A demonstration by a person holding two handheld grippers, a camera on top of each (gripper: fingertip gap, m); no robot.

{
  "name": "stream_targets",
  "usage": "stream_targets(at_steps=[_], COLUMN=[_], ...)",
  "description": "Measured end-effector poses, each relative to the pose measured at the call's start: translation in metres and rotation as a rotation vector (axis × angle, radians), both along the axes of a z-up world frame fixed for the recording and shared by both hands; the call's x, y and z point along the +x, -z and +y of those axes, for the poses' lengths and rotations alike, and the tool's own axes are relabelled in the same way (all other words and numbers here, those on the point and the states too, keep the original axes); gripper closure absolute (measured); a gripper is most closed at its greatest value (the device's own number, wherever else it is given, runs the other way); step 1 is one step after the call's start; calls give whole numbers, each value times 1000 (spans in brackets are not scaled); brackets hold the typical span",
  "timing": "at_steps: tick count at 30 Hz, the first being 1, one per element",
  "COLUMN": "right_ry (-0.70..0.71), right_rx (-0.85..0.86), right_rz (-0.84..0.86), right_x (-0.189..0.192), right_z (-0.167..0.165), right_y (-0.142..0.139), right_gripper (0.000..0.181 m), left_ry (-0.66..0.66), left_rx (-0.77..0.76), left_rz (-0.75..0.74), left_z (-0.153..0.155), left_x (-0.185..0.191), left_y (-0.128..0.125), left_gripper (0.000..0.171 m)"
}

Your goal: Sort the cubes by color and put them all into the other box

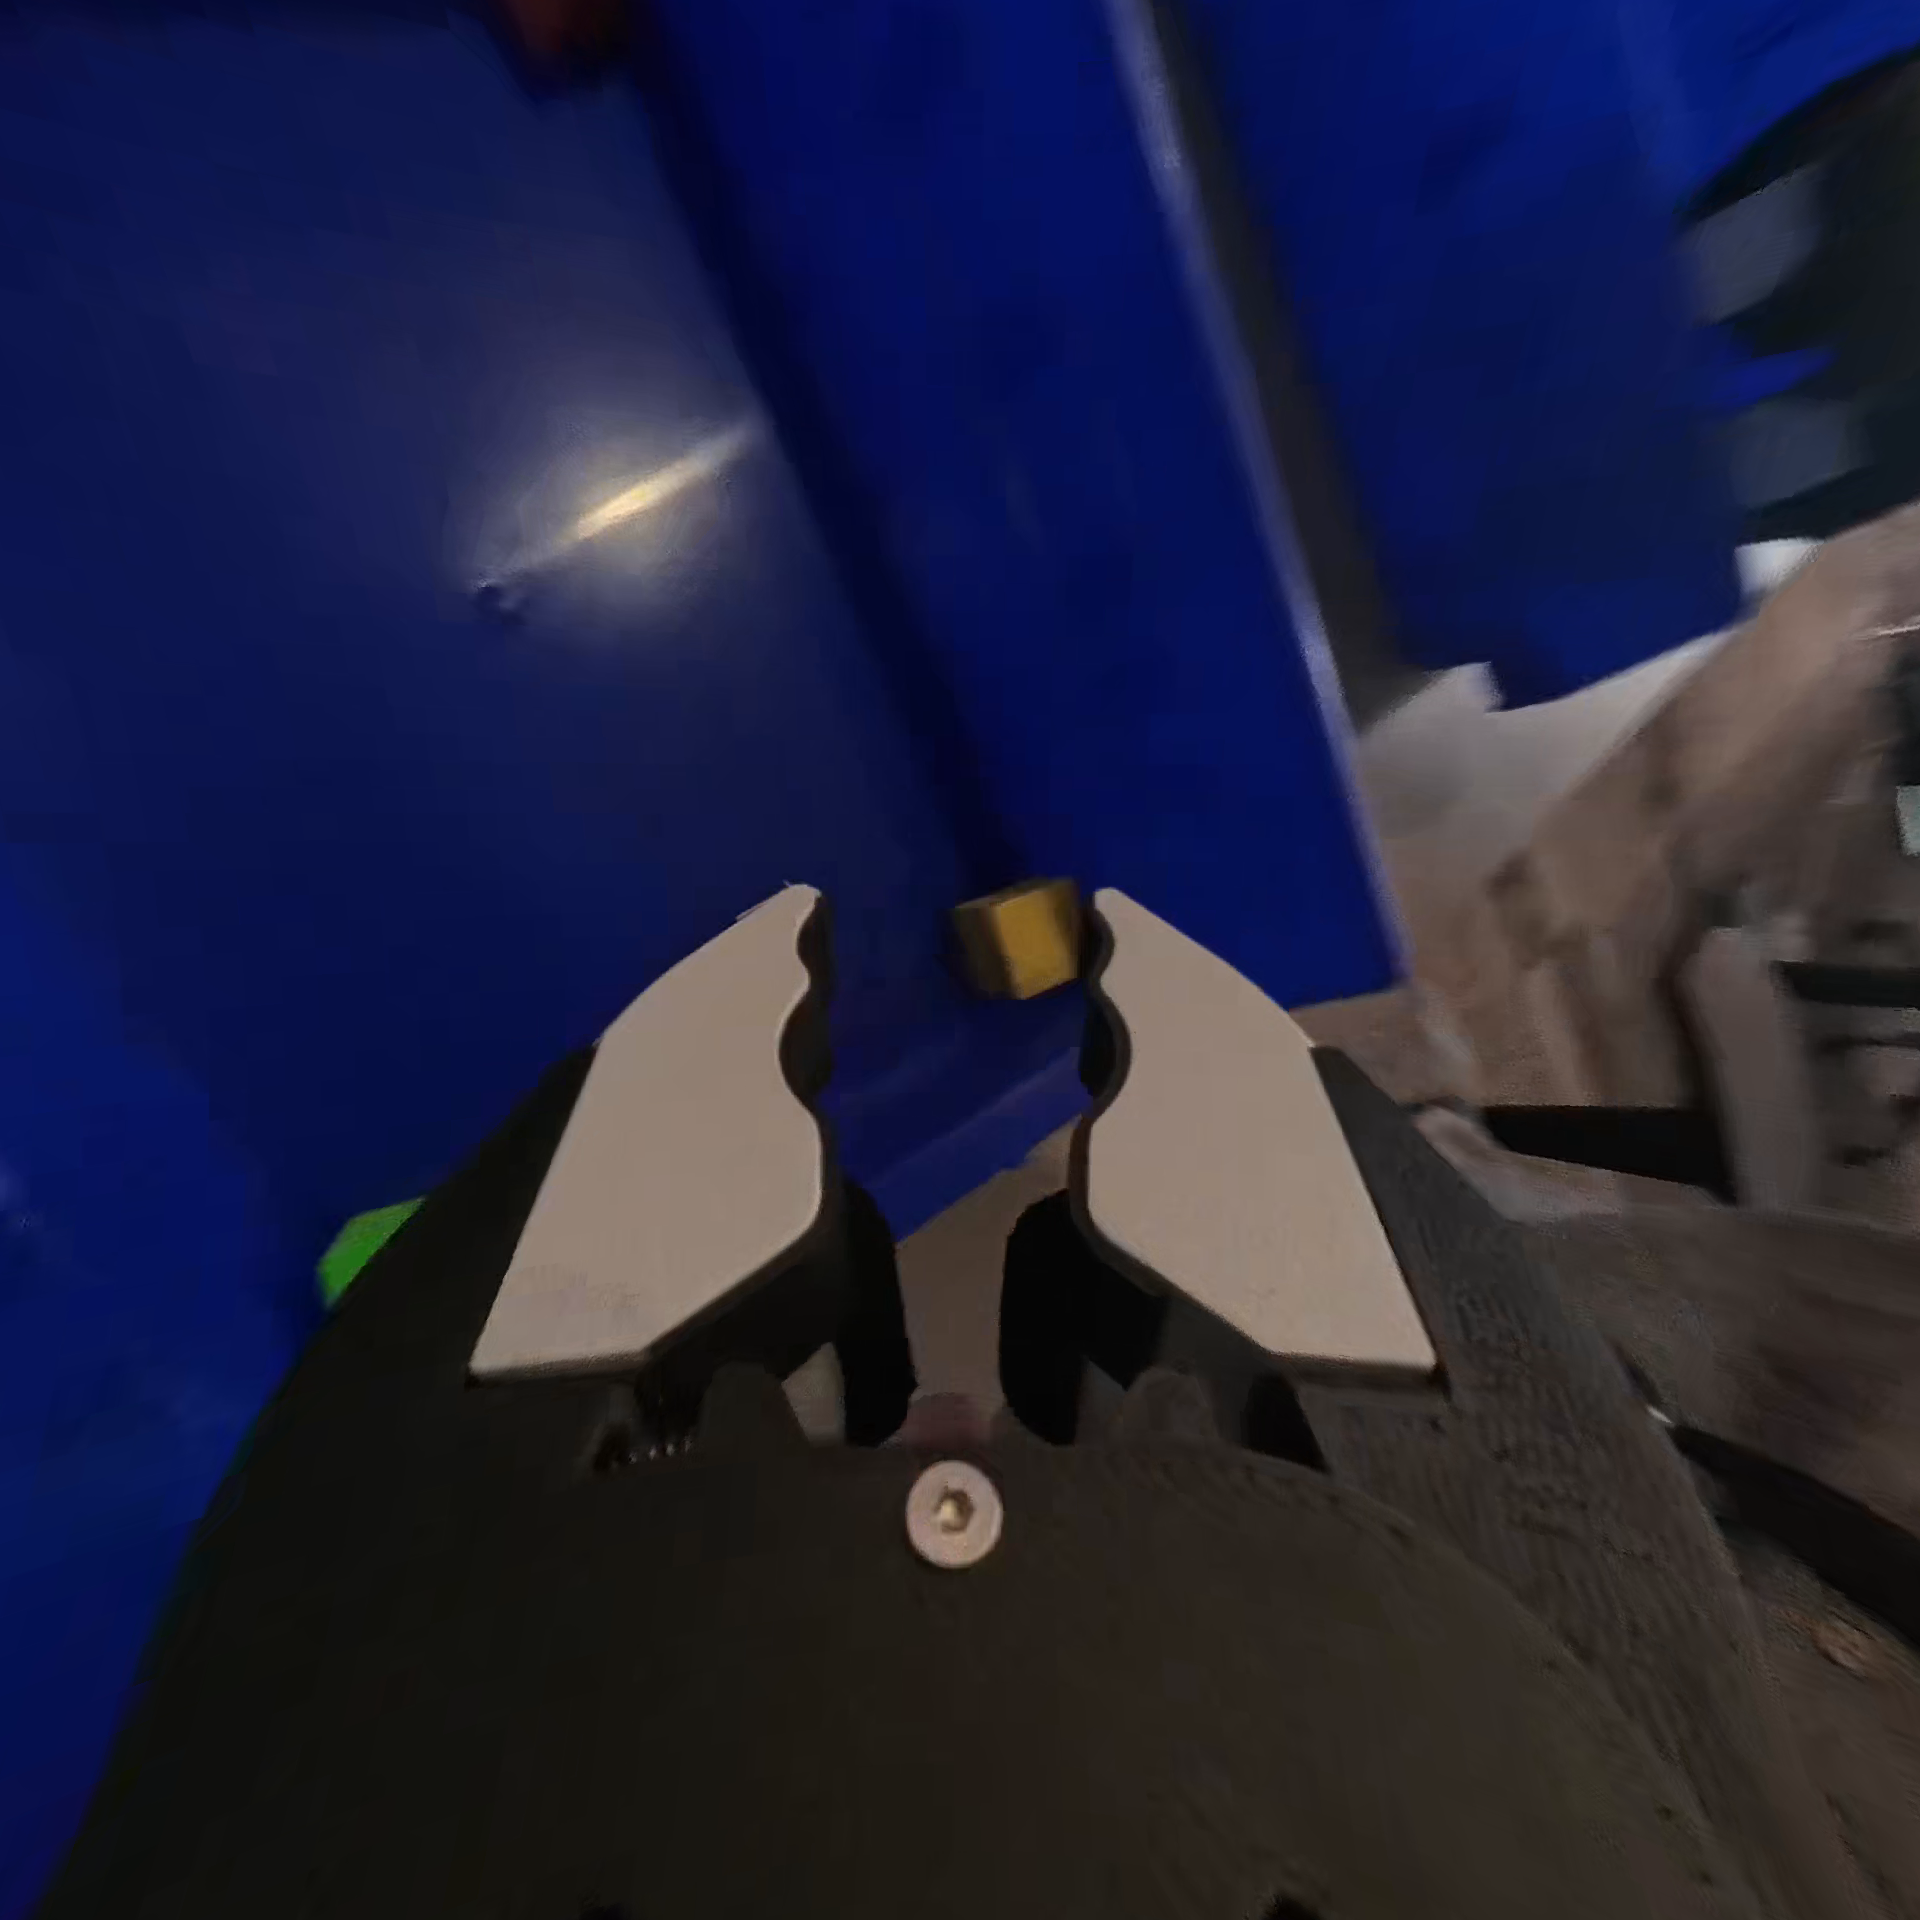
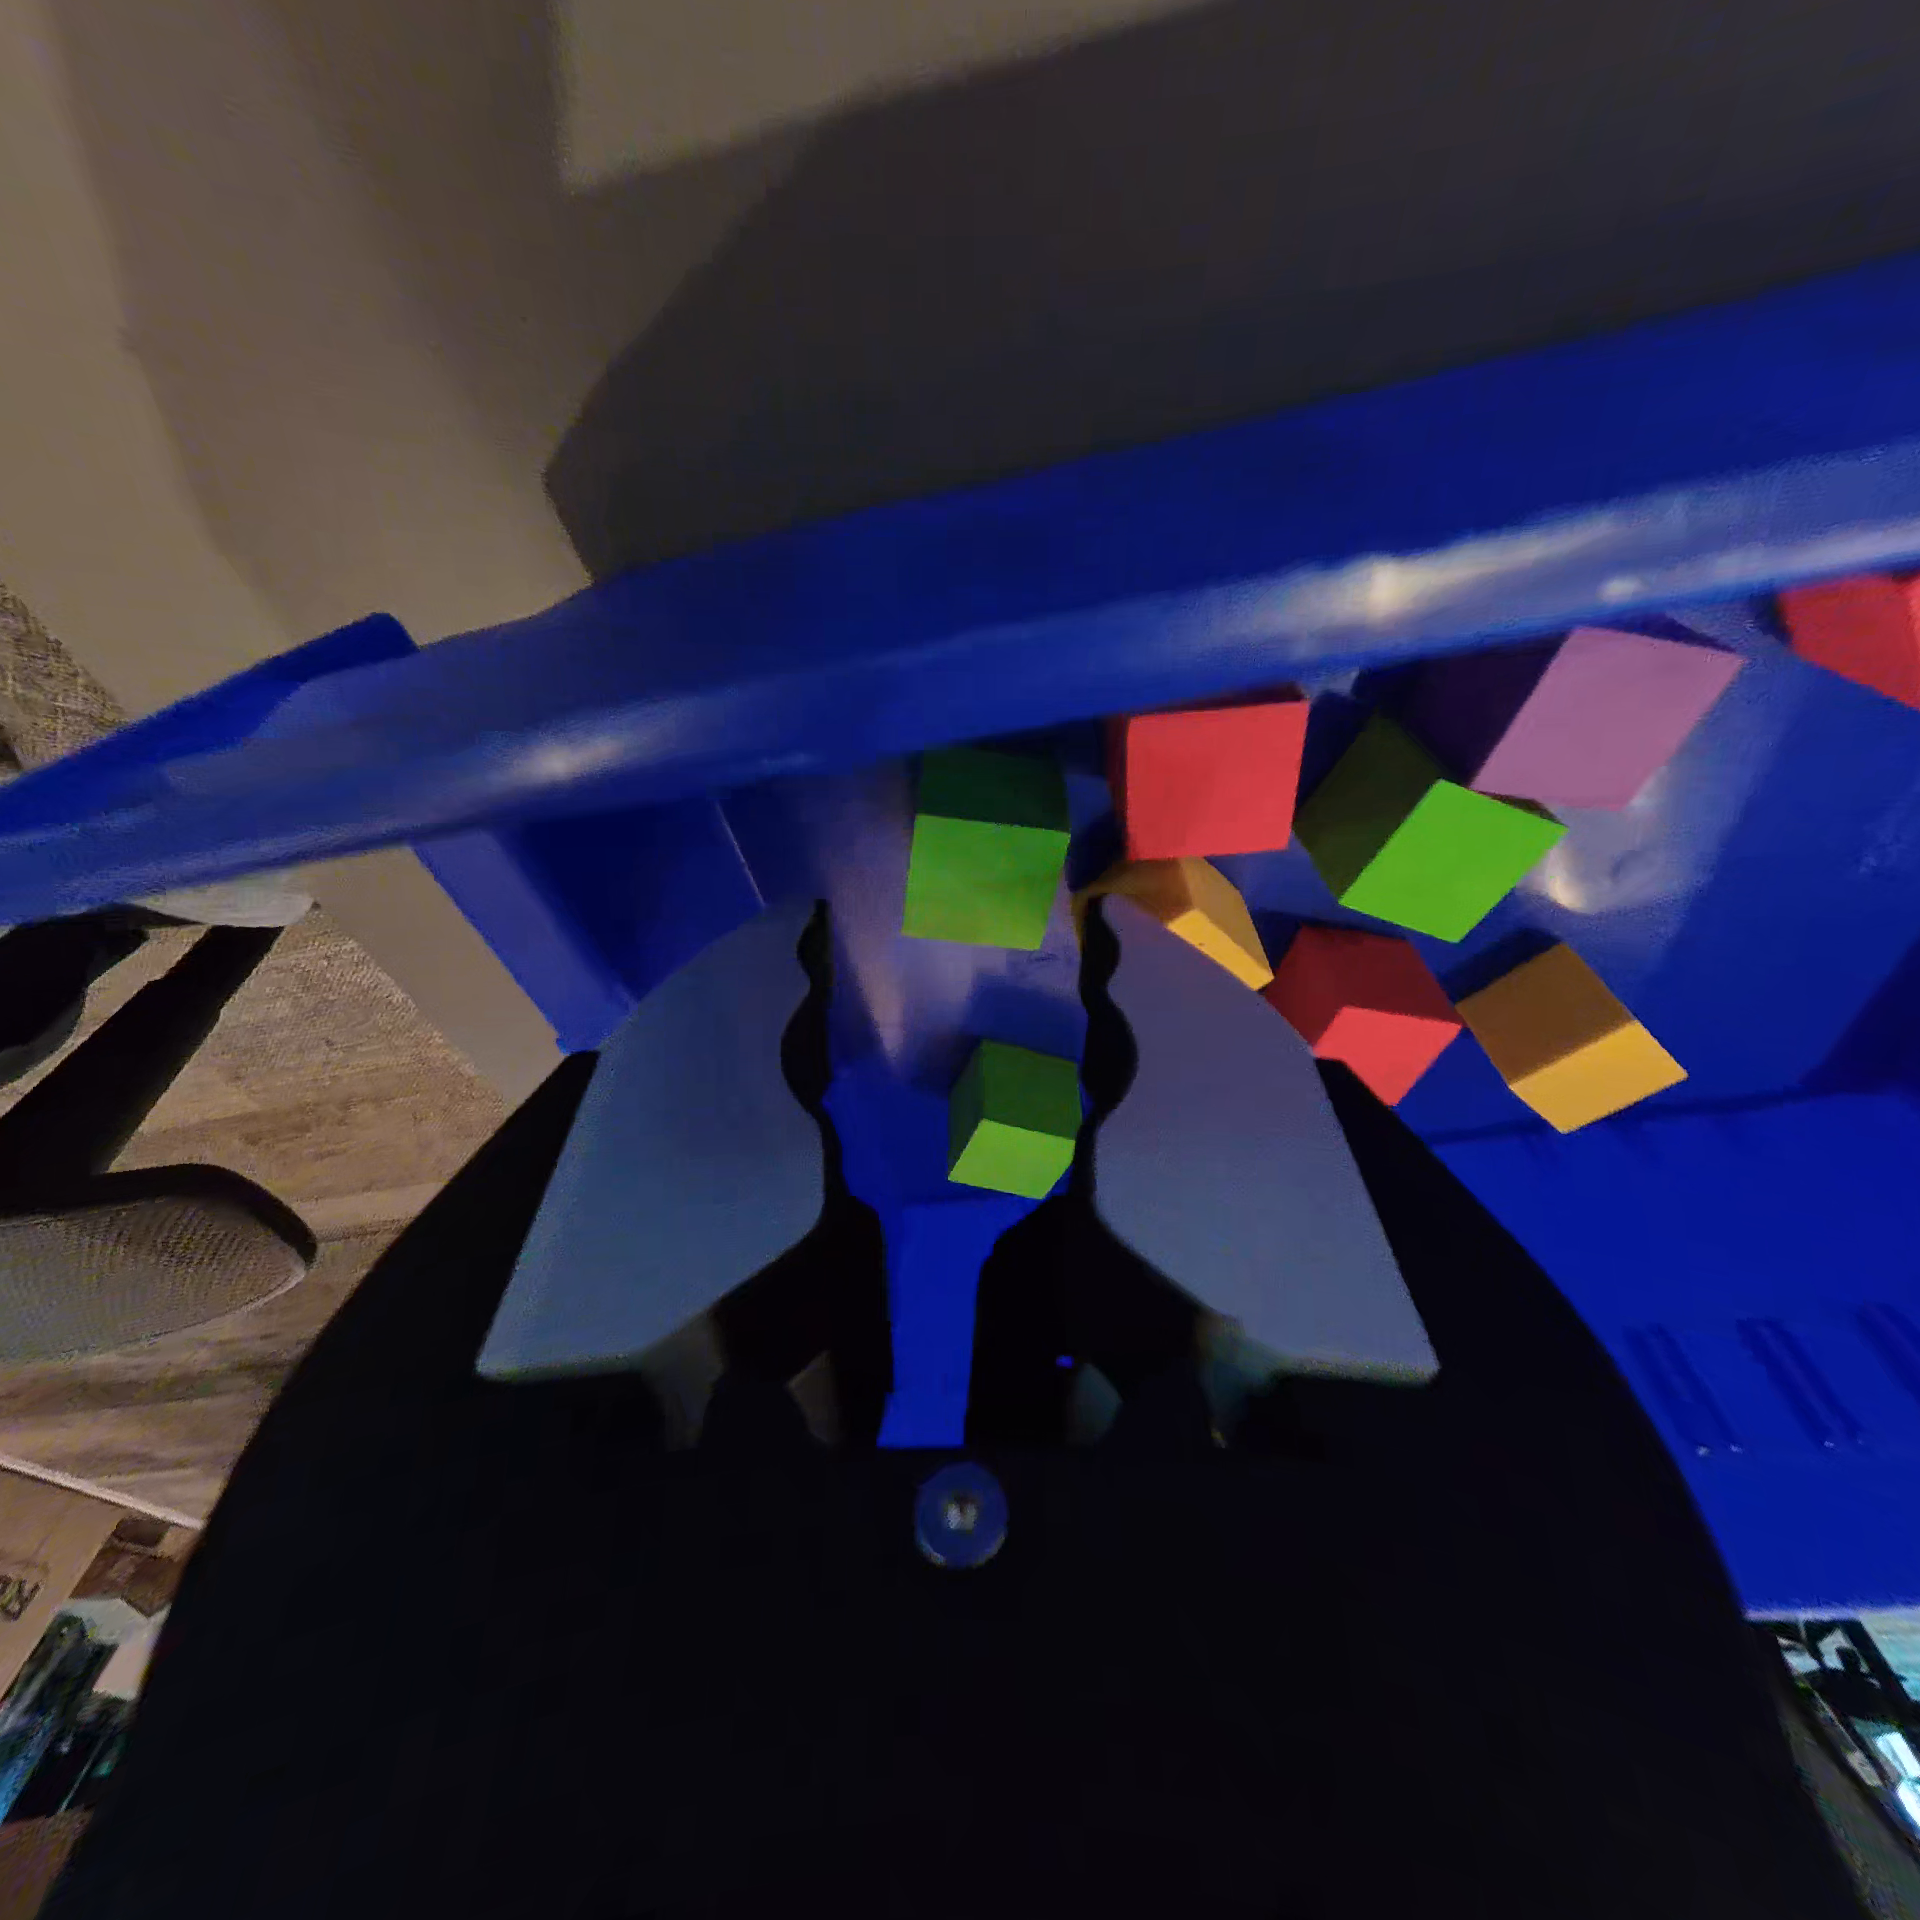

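Observation:
In the left wrist view my left gripper [image 1: 956, 914] is open inside a blue bin [image 1: 416, 727]. A small yellow cube [image 1: 1018, 951] lies on the bin floor between the fingertips, close against the right finger; the left finger stands apart from it. In the right wrist view my right gripper [image 2: 951, 925] is open over the blue bin [image 2: 935, 644]. A small green cube [image 2: 1013, 1117] sits between the fingers, next to the right one. Beyond lie a green cube [image 2: 982, 878], a red cube [image 2: 1210, 779] and a yellow cube [image 2: 1195, 914].
More cubes lie right of the right gripper: green [image 2: 1423, 842], purple [image 2: 1600, 717], red [image 2: 1361, 1008], yellow [image 2: 1558, 1039]. The bin's far rim [image 2: 1351, 582] crosses the view. A green piece [image 1: 364, 1247] shows by the left gripper. A chair [image 2: 125, 1268] stands on the floor at left.

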State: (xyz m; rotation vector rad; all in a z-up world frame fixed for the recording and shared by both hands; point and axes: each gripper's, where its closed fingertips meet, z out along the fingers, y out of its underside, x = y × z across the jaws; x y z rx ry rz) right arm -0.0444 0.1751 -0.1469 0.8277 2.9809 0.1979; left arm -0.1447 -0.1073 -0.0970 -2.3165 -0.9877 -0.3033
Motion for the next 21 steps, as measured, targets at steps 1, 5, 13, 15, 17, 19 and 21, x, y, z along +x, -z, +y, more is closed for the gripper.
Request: stream_targets(at_steps=[1, 5, 13, 15, 17, 19, 21], right_ry=[3, -2, -31, -31, -27, -23, -23], right_rx=[2, 12, -26, -32, -40, -42, -47], right_rz=[13, 86, 291, 303, 305, 306, 311], right_x=[0, 2, -8, -9, -9, -9, -9], right_z=[1, 5, 5, 7, 10, 14, 17], right_y=[-3, -18, -44, -42, -37, -34, -32], right_gripper=[133, 133, 138, 138, 138, 138, 138], left_ry=[-15, -93, -59, -68, -92, -127, -163], left_rx=[-53, -182, -304, -329, -328, -322, -310], left_rz=[35, 207, 94, -23, -116, -167, -194], left_z=[-4, -19, 1, 7, 13, 16, 19], left_x=[-5, -41, -128, -142, -154, -165, -174], left_y=[5, 6, 9, 18, 24, 27, 29], left_gripper=[123, 122, 132, 132, 130, 125, 121])
